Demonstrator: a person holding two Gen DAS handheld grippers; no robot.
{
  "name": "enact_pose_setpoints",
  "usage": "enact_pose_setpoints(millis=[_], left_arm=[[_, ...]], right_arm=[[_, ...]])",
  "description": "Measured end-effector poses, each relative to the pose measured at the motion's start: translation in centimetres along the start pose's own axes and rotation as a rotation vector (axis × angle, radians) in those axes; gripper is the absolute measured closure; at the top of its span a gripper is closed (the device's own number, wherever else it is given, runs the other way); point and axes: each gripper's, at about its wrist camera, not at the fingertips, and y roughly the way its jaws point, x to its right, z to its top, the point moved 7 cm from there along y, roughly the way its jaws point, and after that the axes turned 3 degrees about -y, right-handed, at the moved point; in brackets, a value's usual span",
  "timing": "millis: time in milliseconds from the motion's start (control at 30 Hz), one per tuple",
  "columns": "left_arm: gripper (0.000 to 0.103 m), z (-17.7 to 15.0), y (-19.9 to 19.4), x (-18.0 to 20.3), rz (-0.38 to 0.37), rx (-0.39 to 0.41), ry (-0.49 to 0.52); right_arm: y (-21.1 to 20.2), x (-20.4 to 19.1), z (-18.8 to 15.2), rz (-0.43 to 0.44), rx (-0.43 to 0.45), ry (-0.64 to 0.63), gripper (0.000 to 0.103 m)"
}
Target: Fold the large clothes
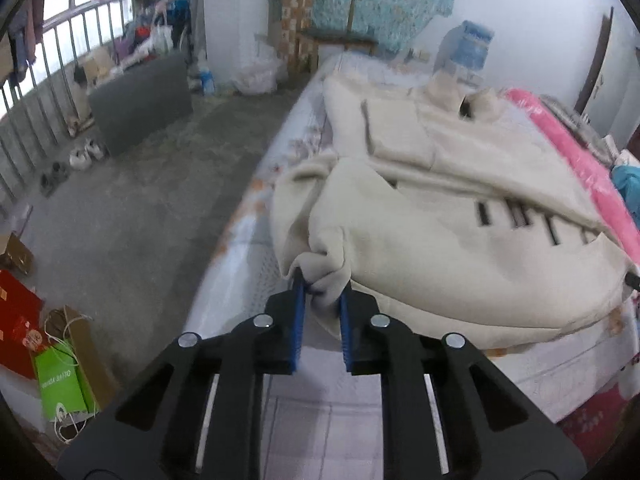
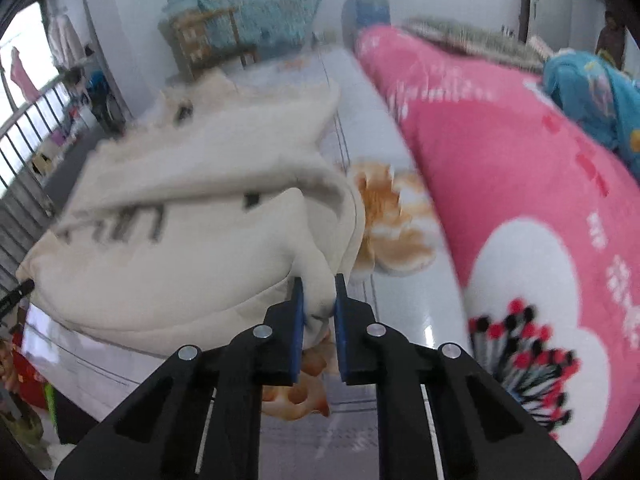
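Two tongs pinch a cream sweater on a bed.

The left tongs [image 1: 322, 286] pinch a bunched corner of the cream sweater [image 1: 432, 208], with the cloth squeezed between the two blue pads. The right tongs [image 2: 318, 294] pinch another corner of the same sweater [image 2: 192, 240] the same way. The sweater lies in a soft heap on the near part of the bed [image 1: 256, 216], and dark letters show on its front. The bed has a pale sheet with orange flowers [image 2: 396, 220] on it. A big pink blanket [image 2: 520, 184] lies on the right side of the bed, just beside the sweater. A blue cloth [image 2: 592, 92] sits at the far right. On the floor to the left stands a green bag [image 1: 64, 384].
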Motion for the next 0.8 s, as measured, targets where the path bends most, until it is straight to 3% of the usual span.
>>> enact_pose_setpoints(millis=[100, 200, 300, 400, 467, 600, 700, 800], left_arm=[[0.09, 0.0, -3.6, 0.3, -0.055, 0.019, 0.009], [0.089, -1.6, -5.5, -0.1, -0.059, -0.013, 0.015], [0.088, -4.9, -5.1, -1.5, -0.073, -0.099, -0.036], [0.079, -7.4, -3.4, -3.2, -0.028, -0.17, -0.052], [0.072, -7.2, -4.1, -3.7, -0.019, -0.141, -0.06], [0.074, -5.3, -7.2, -3.2, 0.011, -0.018, -0.029], [0.072, -4.0, -8.0, 0.1, -0.117, 0.01, 0.011], [0.062, -4.1, -6.9, 5.3, -0.311, -0.05, 0.069]], right_arm=[[-3.4, -0.1, 0.8, 0.026, 0.056, -0.004, 0.091], [-5.5, 0.6, -0.3, 0.052, 0.047, 0.012, 0.091], [-5.2, 1.8, -3.1, 0.085, -0.025, 0.046, 0.087], [-2.9, 3.9, -5.9, -0.001, -0.136, 0.076, 0.076], [-3.3, 4.7, -6.2, -0.016, -0.136, 0.106, 0.069], [-6.7, 3.9, -4.7, -0.074, -0.014, 0.057, 0.052], [-6.9, 0.5, -3.7, -0.005, 0.01, -0.02, 0.048], [-4.7, -3.4, -3.2, 0.097, -0.036, -0.085, 0.045]])
